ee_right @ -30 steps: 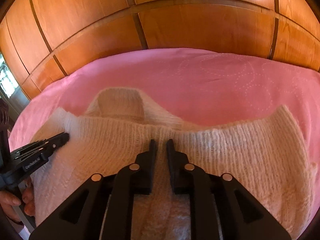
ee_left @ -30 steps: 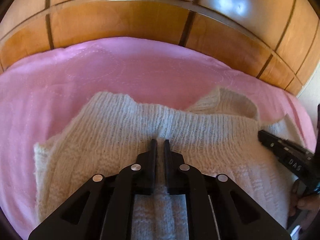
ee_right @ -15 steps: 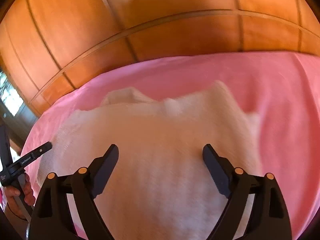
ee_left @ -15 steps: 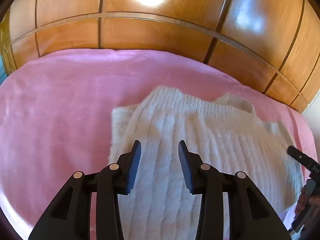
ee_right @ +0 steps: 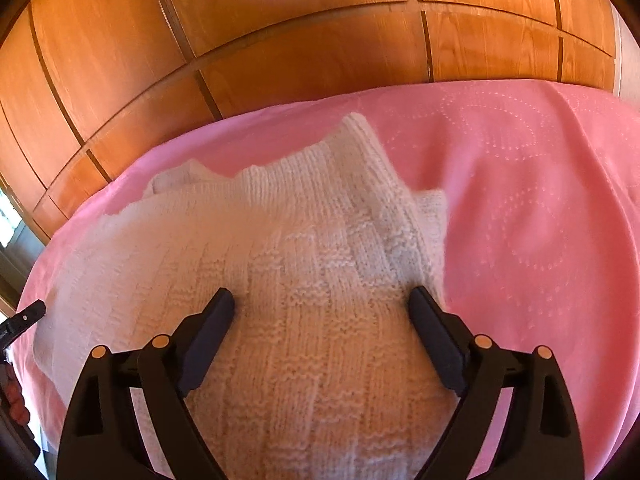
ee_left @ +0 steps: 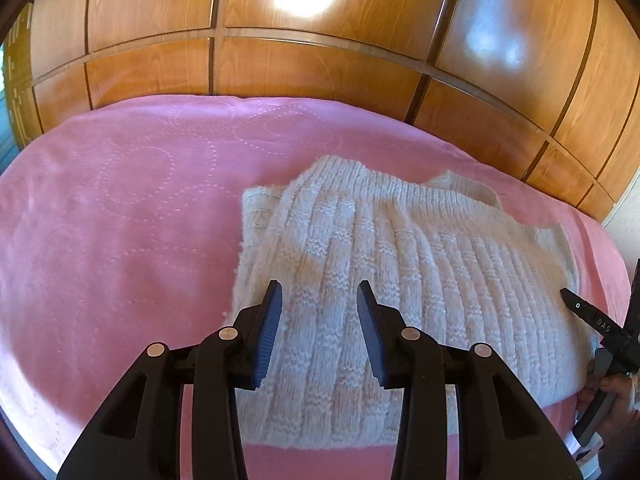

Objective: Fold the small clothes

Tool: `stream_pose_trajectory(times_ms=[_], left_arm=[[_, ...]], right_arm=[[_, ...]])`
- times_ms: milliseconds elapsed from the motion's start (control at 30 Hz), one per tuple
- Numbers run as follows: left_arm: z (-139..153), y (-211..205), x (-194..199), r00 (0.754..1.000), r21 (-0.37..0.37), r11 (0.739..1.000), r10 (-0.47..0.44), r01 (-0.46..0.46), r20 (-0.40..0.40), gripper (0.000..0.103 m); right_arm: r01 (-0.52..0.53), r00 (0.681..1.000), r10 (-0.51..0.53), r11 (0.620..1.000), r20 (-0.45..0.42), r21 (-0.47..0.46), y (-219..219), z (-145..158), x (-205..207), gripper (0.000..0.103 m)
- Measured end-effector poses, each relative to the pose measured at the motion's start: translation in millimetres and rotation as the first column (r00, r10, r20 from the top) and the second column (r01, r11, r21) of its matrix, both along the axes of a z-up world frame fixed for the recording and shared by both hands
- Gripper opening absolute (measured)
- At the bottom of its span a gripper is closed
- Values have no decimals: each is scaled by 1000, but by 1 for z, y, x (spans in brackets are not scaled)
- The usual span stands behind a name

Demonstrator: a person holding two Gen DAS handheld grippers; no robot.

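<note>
My left gripper (ee_left: 319, 330) is matte black plastic, two angular arms with triangular cut-outs, each fixed by a pair of round silver screws. Its fingers carry blue ribbed pads (ee_left: 267, 336) on their inner faces. My right gripper (ee_right: 322, 336) is the same black build, with the same cut-outs, though its four screw heads look coppery in this light, and its pads (ee_right: 208, 342) look dark navy. In the left wrist view, one black finger of the right gripper bears small white letters reading "DAS" and a tiny white ring mark near its tip. Below it runs a grey handle.
</note>
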State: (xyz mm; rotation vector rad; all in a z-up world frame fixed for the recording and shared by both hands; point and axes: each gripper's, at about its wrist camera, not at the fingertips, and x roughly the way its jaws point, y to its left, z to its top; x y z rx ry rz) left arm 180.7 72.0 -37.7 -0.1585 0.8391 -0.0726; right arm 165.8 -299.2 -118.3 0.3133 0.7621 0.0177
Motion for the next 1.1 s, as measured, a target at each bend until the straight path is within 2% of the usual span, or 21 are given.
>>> stream_pose_trajectory(times_ms=[33,67,267,433,567,700,767,867,967,1000,1033,1067,1100], left_arm=[[1,1,-2,1000,-5,1000,-1,1,2,51],[3,2,-3,1000,-11,1000,0,0,10,53],[14,7,-8,999,9,1000,2,-2,38,54],[17,19,-6,1000,27,1000,-8,7,30,54],[15,40,8,999,-54,998,-42,42,-15,54],[9,61,37,991,-211,974,-106,87,-83,47],[7,60,51,986,-240,964,-140,114,-93,47],[-4,49,72,973,-257,956,-181,140,-143,48],[-24,39,93,967,-173,980,-139,103,-211,48],[-28,37,97,965,-179,978,-145,106,-219,43],[-29,35,99,965,-184,976,-154,115,-212,21],[-26,32,99,969,-177,976,-160,126,-191,7],[-16,29,95,981,-148,982,-136,115,-137,5]], right_arm=[[0,1000,0,1000,4,4,-2,-2,-1,89],[-1,1000,1,1000,8,5,-4,-3,-3,89],[-2,999,2,1000,33,2,-5,-7,-12,91],[-12,999,12,1000,42,8,-3,-8,-13,94],[-15,999,14,1000,46,8,-3,-8,-14,94],[-13,999,13,1000,50,6,-2,-8,-14,95],[-12,999,12,1000,50,6,-2,-8,-13,95],[-11,999,10,1000,50,7,-1,-8,-14,95],[-10,999,10,1000,50,6,-1,-8,-14,95],[-10,999,10,1000,50,5,-1,-8,-14,95],[-10,999,10,1000,50,5,-1,-8,-14,95],[-10,999,10,1000,50,5,-1,-8,-14,95],[-11,999,11,1000,49,3,-1,-8,-14,95]])
